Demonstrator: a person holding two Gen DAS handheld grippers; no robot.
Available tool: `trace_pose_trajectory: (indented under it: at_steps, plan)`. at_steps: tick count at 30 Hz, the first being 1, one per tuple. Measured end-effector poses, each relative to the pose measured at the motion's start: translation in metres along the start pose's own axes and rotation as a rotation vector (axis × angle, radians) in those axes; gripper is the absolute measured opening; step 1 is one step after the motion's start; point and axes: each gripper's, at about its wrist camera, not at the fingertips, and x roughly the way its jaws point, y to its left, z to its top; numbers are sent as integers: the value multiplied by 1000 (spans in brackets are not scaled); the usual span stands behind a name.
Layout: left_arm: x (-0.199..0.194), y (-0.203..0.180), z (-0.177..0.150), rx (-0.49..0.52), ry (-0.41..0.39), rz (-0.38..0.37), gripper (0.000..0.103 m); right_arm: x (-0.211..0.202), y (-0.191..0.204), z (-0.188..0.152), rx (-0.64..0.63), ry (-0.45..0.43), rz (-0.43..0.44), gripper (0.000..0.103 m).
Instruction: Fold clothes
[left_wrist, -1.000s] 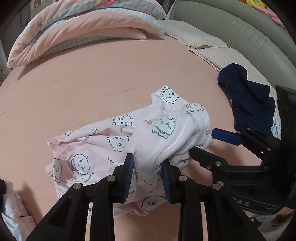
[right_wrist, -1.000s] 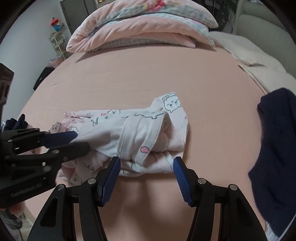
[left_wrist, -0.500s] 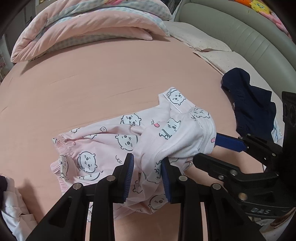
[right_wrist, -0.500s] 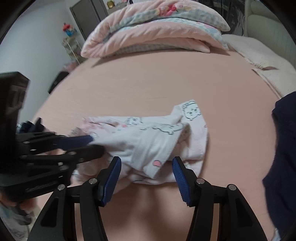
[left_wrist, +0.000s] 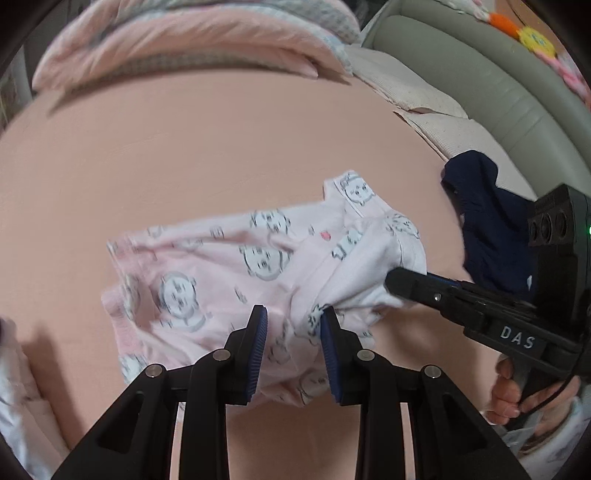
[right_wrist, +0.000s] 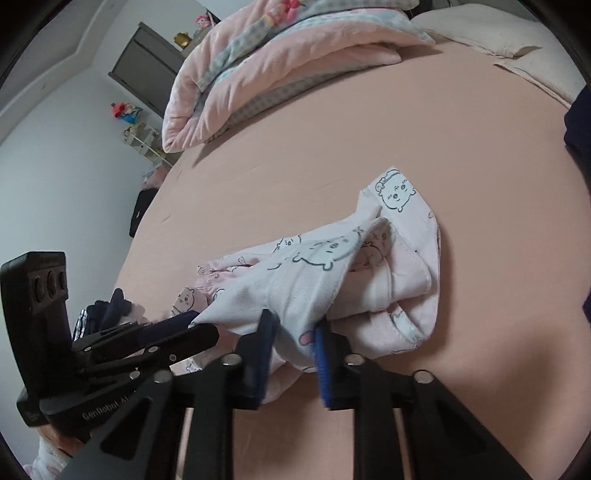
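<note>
Left wrist view: the pink printed garment (left_wrist: 236, 280) lies crumpled on the peach bed sheet (left_wrist: 221, 155), and its long axis runs across the picture, from the gathered waistband end on the far left of the left tongs (left_wrist: 293, 332) to the bunched end on their right. The left tongs are clenched on a fold of it, the cloth pinched between the blue pads. The right tongs (left_wrist: 391, 280) come in from the right side and meet the same bunched end, just beside the left pair.

From the right wrist view the right tongs (right_wrist: 291, 343) are closing, with a pale fold of the garment (right_wrist: 332, 273) between their pads and already pressed by them, as far as the blur lets me judge. The left tongs (right_wrist: 195, 325) show at the lower left, their tips buried in the cloth, close beside the right pair.

So both grips sit at one end of the garment, on its near edge, and the rest of it stretches away to the left of the left tongs (the waistband end is free on the sheet). Judging from this, the next move depends on drawing the two grips apart along that long axis to spread the cloth. A dark blue garment (left_wrist: 491, 229) lies apart, beyond the right tongs, near the pillow (left_wrist: 417, 96).
</note>
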Motion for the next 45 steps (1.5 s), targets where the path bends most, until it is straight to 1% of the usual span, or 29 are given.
trace_pose_trajectory:
  at_steps: [1,4,5,6,8,11,14,17,22,27,30,34,35,38,39,40,41,45]
  plan:
    - [0,3,-1,-25,9,-5,27,-1,3,0,-13,-2,-3,10]
    - [-4,9,-7,-85,2,-7,30,-3,14,2,-63,-10,-30,10]
    - [-5,11,-9,-106,-2,-13,33,-4,17,3,-81,-11,-37,10]
    - [-6,13,-11,-120,-1,-20,38,-5,21,4,-99,-14,-49,10]
    - [-8,16,-16,-148,11,-31,46,-6,27,6,-118,-14,-63,10]
    - [-12,19,-26,-166,3,-25,50,-9,30,8,-133,-22,-73,10]
    - [-14,18,-32,-150,-2,-22,52,-13,29,9,-122,-28,-64,10]
    - [-11,13,-33,-118,2,0,52,-19,29,12,-104,-41,-43,10]
    - [-1,3,-30,-88,14,-34,52,-27,31,17,-112,-57,-41,10]
    - [9,-9,-25,-58,24,-30,52,-34,33,22,-115,-66,-39,10]
    - [14,-17,-21,-18,15,-18,52,-37,32,23,-106,-68,-32,10]
    - [26,-24,-18,32,24,49,52,-39,27,24,-94,-64,-29,10]
    - [28,-24,-17,31,21,47,52,-39,26,24,-92,-63,-28,10]
    - [27,-22,-15,20,-1,26,50,-42,22,23,-86,-60,-27,10]
    - [25,-22,-15,17,-15,25,47,-43,21,23,-85,-59,-27,10]
    - [23,-21,-15,17,-22,25,38,-44,20,23,-81,-57,-27,10]
    - [21,-22,-14,18,-27,23,32,-44,18,23,-76,-55,-28,10]
    - [20,-26,-15,45,-22,13,24,-42,6,20,-29,-21,-14,10]
